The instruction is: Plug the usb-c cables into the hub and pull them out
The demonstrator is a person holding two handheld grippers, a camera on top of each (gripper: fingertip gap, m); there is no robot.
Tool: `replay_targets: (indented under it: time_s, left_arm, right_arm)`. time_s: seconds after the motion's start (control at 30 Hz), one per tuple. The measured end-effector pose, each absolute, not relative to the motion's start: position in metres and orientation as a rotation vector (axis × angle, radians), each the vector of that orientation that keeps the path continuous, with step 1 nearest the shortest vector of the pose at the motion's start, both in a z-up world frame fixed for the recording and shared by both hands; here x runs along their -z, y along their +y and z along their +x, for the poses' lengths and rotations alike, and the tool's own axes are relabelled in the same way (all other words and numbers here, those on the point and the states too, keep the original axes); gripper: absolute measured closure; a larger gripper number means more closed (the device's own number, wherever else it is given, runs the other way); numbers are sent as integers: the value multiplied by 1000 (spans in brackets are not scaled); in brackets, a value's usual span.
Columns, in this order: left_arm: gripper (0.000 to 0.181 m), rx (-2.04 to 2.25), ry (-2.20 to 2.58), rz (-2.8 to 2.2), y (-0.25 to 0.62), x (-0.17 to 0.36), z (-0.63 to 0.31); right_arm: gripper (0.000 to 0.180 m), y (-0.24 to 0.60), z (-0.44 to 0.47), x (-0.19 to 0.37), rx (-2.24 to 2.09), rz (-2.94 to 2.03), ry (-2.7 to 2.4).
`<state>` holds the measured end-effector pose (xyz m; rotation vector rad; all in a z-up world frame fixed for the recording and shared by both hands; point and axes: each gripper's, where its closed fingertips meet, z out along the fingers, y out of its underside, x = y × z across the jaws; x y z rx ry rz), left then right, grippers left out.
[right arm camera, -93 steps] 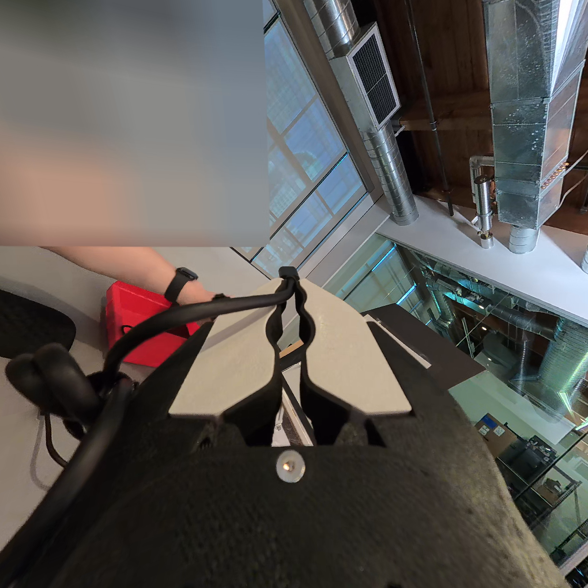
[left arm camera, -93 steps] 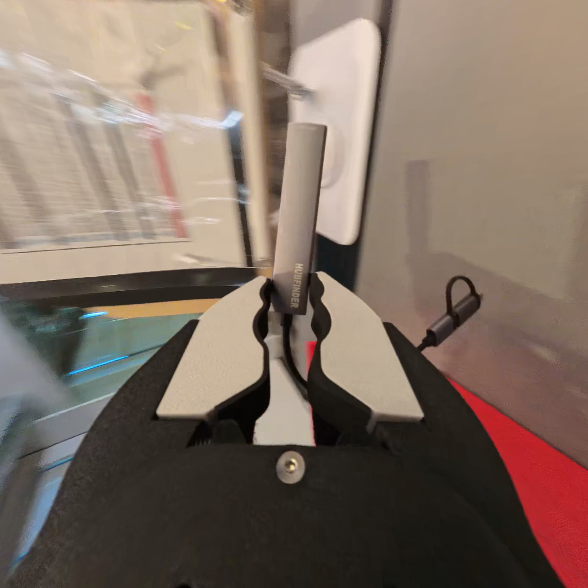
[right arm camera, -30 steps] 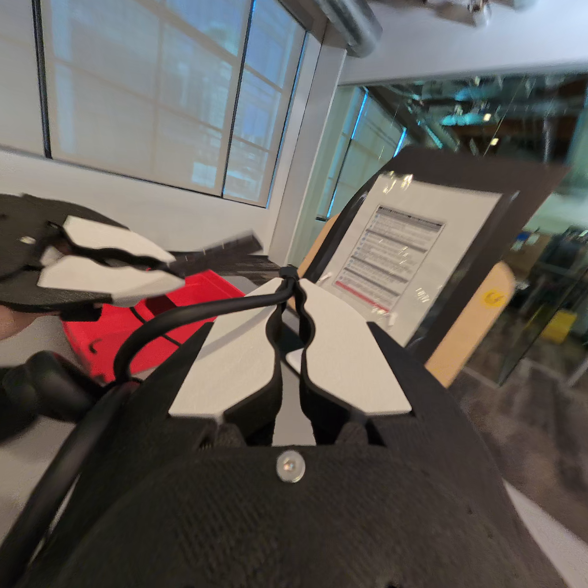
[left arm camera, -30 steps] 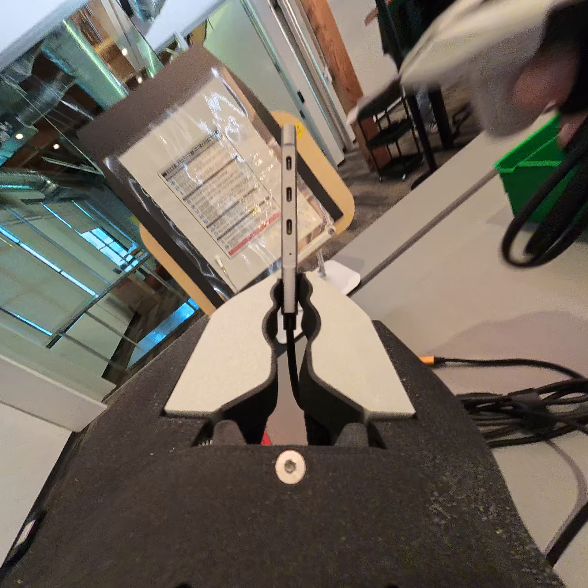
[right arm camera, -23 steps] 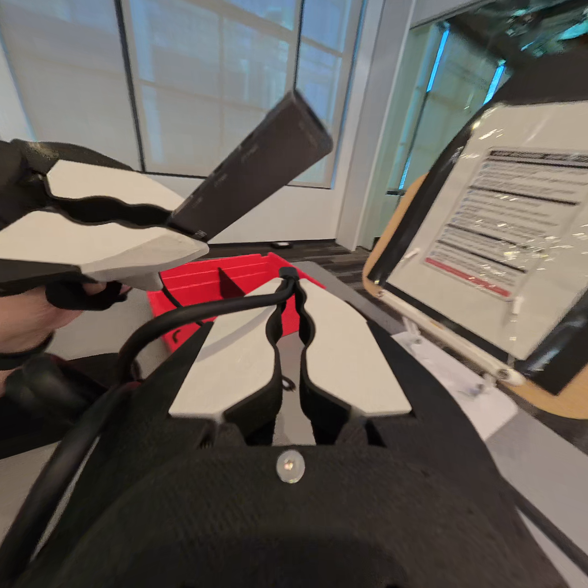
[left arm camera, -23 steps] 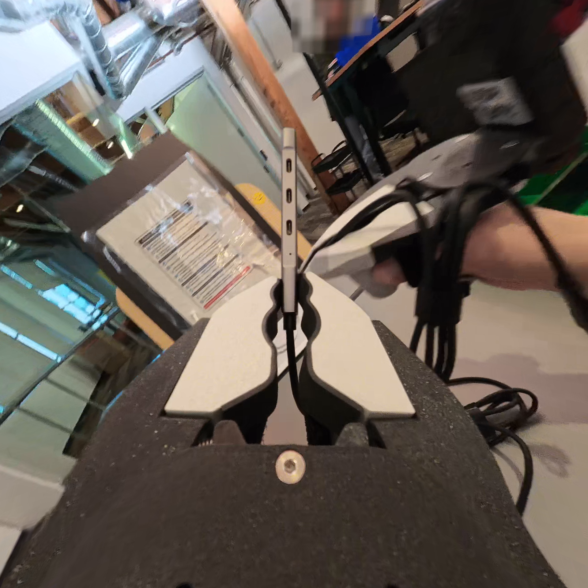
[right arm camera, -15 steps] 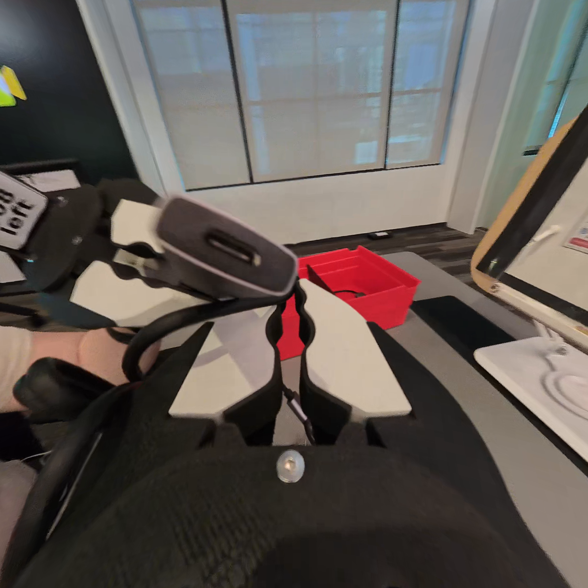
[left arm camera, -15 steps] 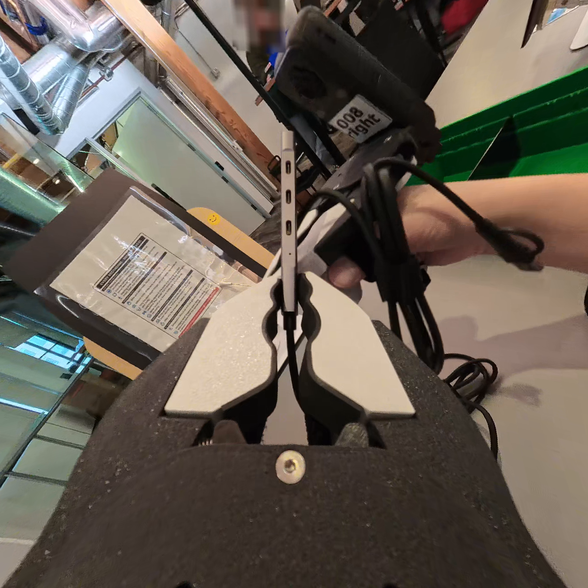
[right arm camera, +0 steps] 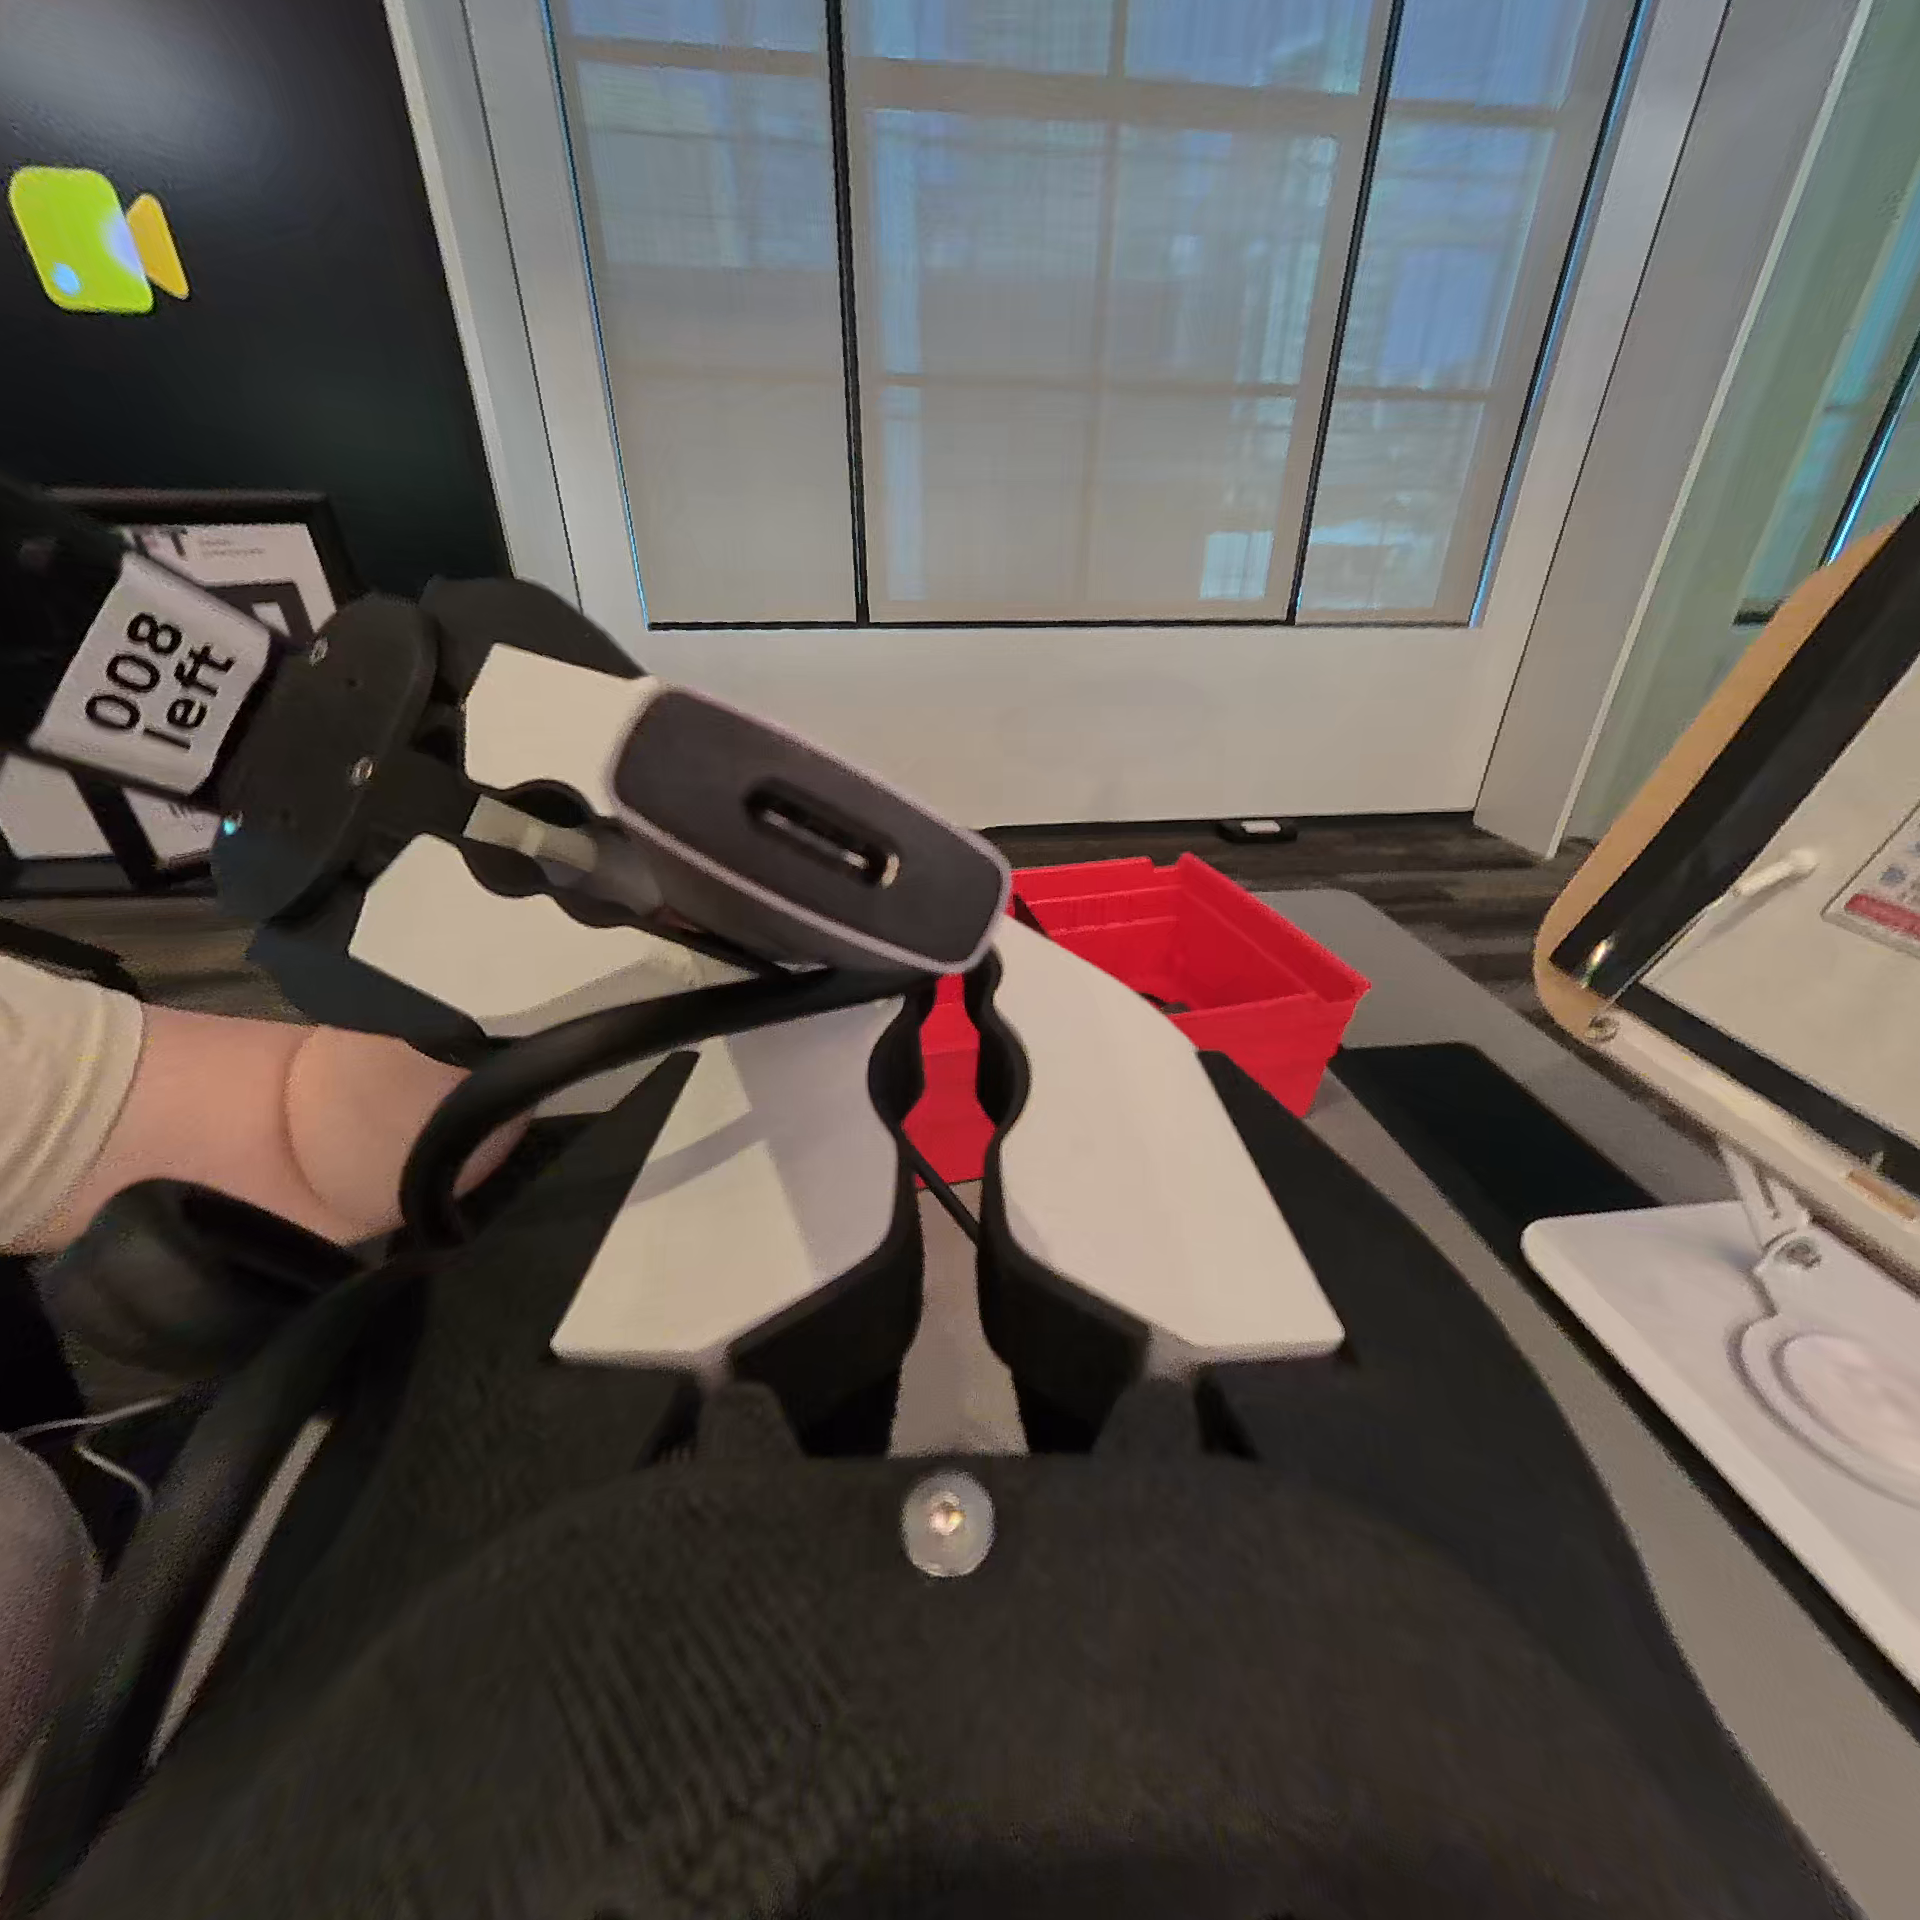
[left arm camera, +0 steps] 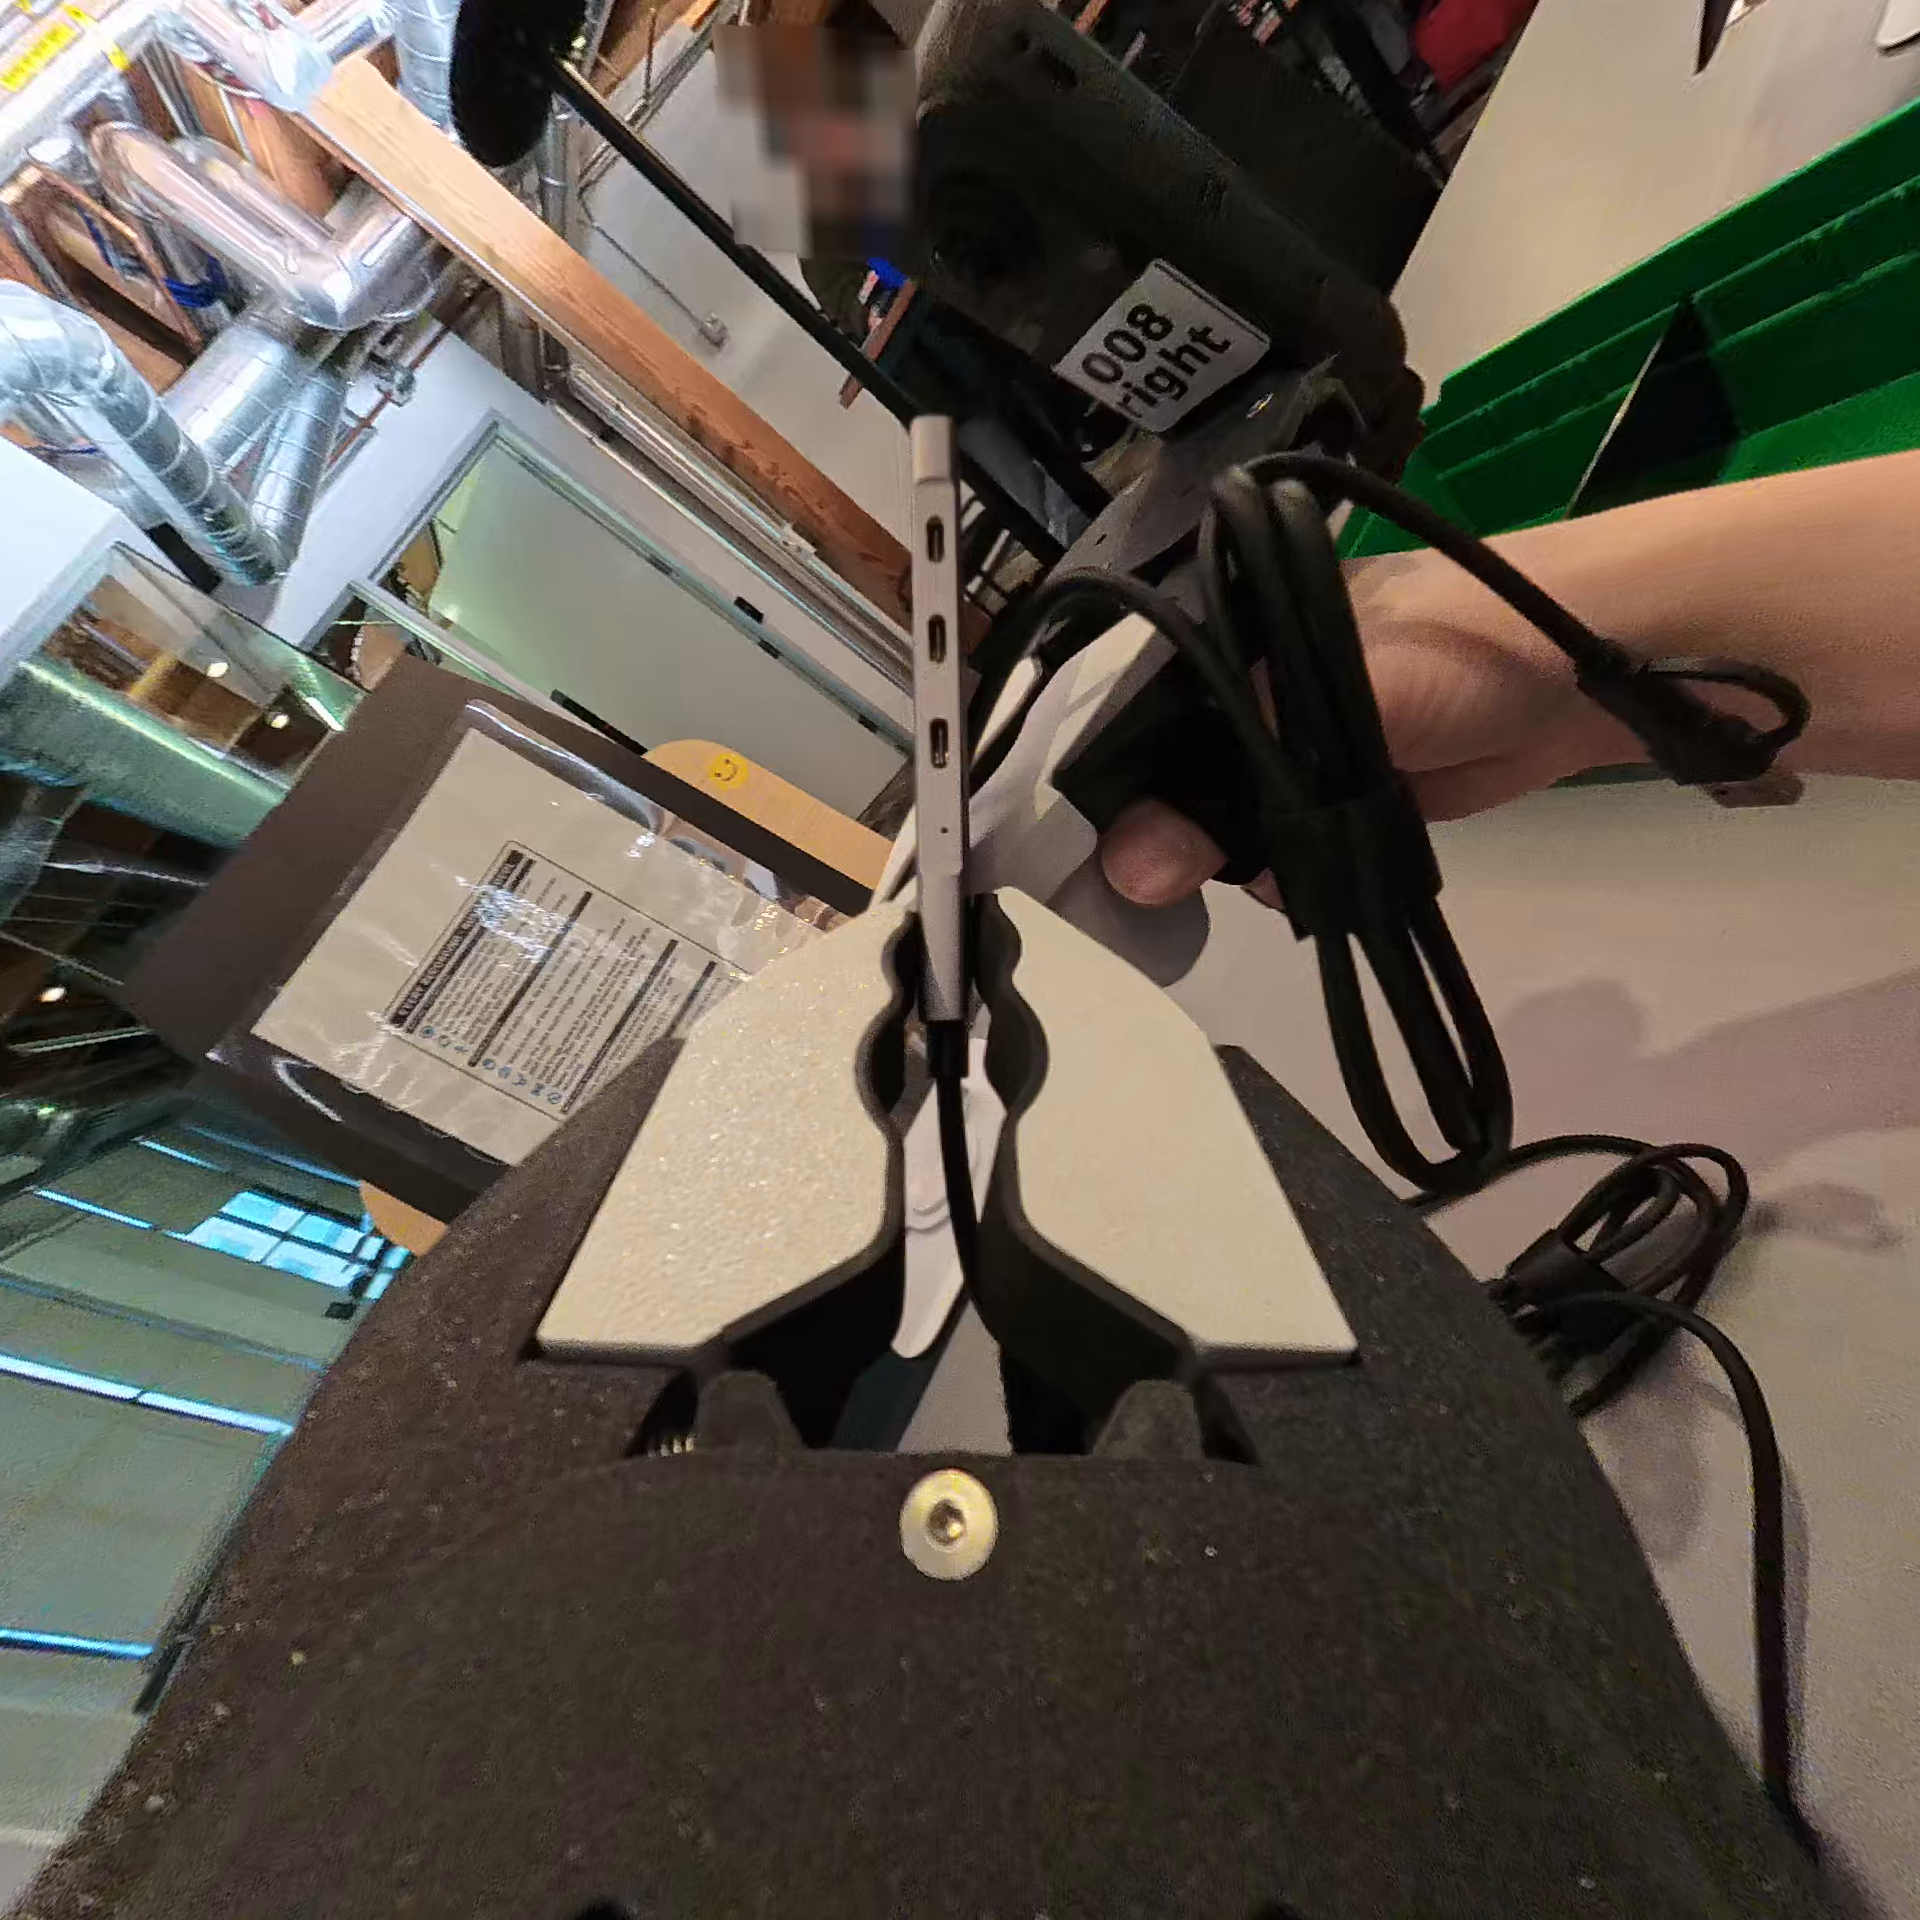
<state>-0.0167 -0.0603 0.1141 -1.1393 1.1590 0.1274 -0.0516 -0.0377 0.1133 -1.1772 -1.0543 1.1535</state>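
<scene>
My left gripper (left arm camera: 943, 951) is shut on the lower end of a slim grey hub (left arm camera: 938, 665), which stands upright with three ports along its edge. The hub's own black lead (left arm camera: 964, 1143) runs down between the fingers. My right gripper (right arm camera: 951, 997) is shut on a black usb-c cable (right arm camera: 623, 1039); its plug is hidden behind the hub's end (right arm camera: 810, 831), which sits just above the fingertips. In the left wrist view the right gripper (left arm camera: 1039, 748) is just behind and right of the hub, with a bundled loop of the cable (left arm camera: 1340, 790) hanging from it. In the right wrist view the left gripper (right arm camera: 561, 821) holds the hub at left.
A red bin (right arm camera: 1184, 966) stands on the grey table beyond the right gripper. A green bin (left arm camera: 1714, 364) is at the far right. A framed sign on a white stand (right arm camera: 1745, 1351) is on the right. Another coil of black cable (left arm camera: 1621, 1247) lies on the table.
Both grippers have come together. The right gripper swung left towards the hub, and the hub's end now sits right over its tip. Both stay shut on their loads.
</scene>
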Motion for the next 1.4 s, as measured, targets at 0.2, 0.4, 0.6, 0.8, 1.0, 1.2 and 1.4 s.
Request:
replay_targets:
  time_s: [0.2, 0.4, 0.6, 0.8, 1.0, 1.2, 1.4]
  left_arm:
    - [171, -26, 1274, -1208, -64, -103, -14]
    - [172, -121, 1327, -1210, -55, -104, -16]
    - [172, -544, 1119, -1109, -14, -137, -48]
    - [171, -852, 994, -1033, 5, -140, -83]
    - [172, -899, 956, -1079, 11, -138, -97]
    - [172, -907, 970, -1111, 13, -129, -93]
    - [172, -865, 977, -1131, 12, -127, -87]
  right_arm:
    - [175, -42, -47, -111, -975, -1004, -1136]
    - [175, -33, -47, -108, -967, -1069, -1113]
    - [175, 22, -8, -112, -800, -1301, -762]
    - [175, 5, 24, -158, -358, -1140, -673]
    - [175, -34, -17, -167, -378, -1077, -776]
    - [175, -31, -47, -144, -344, -1068, -801]
    - [175, -30, -46, -145, -305, -1029, -757]
